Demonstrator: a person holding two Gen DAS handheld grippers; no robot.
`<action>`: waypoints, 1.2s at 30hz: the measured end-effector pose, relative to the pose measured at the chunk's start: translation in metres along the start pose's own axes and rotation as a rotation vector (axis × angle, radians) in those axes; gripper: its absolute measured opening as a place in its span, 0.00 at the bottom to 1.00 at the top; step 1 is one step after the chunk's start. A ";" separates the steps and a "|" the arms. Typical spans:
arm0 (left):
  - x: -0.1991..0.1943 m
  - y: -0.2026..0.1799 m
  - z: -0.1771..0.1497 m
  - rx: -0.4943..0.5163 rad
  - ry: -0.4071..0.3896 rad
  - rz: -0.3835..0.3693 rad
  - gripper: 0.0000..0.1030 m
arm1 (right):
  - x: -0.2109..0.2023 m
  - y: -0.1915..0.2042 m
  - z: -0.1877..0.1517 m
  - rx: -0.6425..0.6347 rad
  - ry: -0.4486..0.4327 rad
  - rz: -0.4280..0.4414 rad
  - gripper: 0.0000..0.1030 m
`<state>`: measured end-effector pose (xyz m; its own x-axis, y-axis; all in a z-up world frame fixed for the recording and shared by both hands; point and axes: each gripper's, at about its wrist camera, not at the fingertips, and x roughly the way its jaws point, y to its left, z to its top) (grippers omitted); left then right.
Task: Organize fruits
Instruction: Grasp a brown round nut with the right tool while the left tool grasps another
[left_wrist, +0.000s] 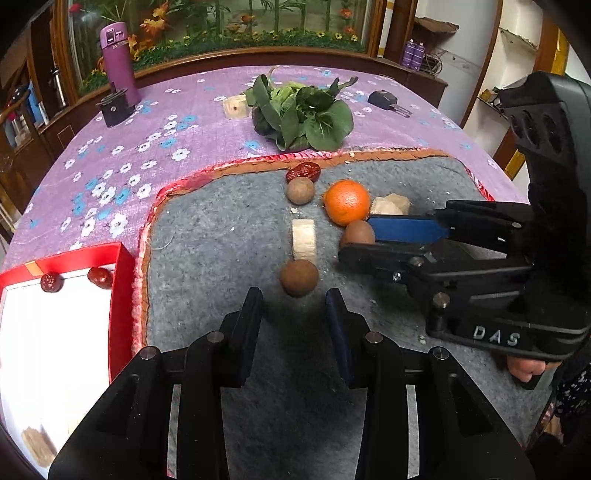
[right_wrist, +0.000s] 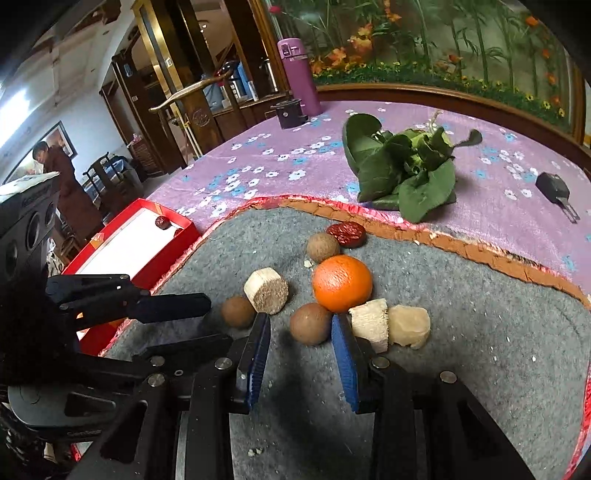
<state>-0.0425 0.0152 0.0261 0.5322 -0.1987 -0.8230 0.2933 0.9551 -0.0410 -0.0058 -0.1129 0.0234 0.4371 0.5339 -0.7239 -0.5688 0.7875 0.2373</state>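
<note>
Two red dates (left_wrist: 74, 279) lie in the red box (left_wrist: 123, 280). The orange (left_wrist: 347, 201) and brown balls (left_wrist: 298, 277) wait. Both hand-held grippers, left hand-held gripper (left_wrist: 294, 302) and right hand-held gripper (right_wrist: 301, 332), gape wide, holding nothing.

Two dates (left_wrist: 50, 282) lie in the box (left_wrist: 123, 291) left of the mat (left_wrist: 221, 229), where the orange (left_wrist: 346, 202) sits.

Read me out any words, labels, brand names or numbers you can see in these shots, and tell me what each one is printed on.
"DAS": pale raised letters on the black body of the right gripper, seen from the left wrist view.
Purple flask: a small label near its cap, too small to read.
Left gripper: faint embossed lettering low on its body in the right wrist view, too blurred to read.
Nothing else legible.
</note>
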 end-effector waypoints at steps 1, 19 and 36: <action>0.002 0.001 0.001 0.003 -0.001 0.002 0.34 | 0.006 0.005 0.002 -0.004 -0.001 -0.003 0.31; 0.009 -0.002 0.005 0.082 -0.014 0.032 0.33 | -0.008 -0.016 0.008 0.108 -0.021 0.137 0.22; 0.017 -0.013 0.010 0.116 -0.037 0.071 0.23 | -0.048 -0.078 0.010 0.381 -0.152 0.204 0.22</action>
<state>-0.0287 -0.0026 0.0181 0.5830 -0.1420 -0.7999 0.3426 0.9358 0.0836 0.0247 -0.1964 0.0464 0.4562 0.7062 -0.5414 -0.3696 0.7039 0.6066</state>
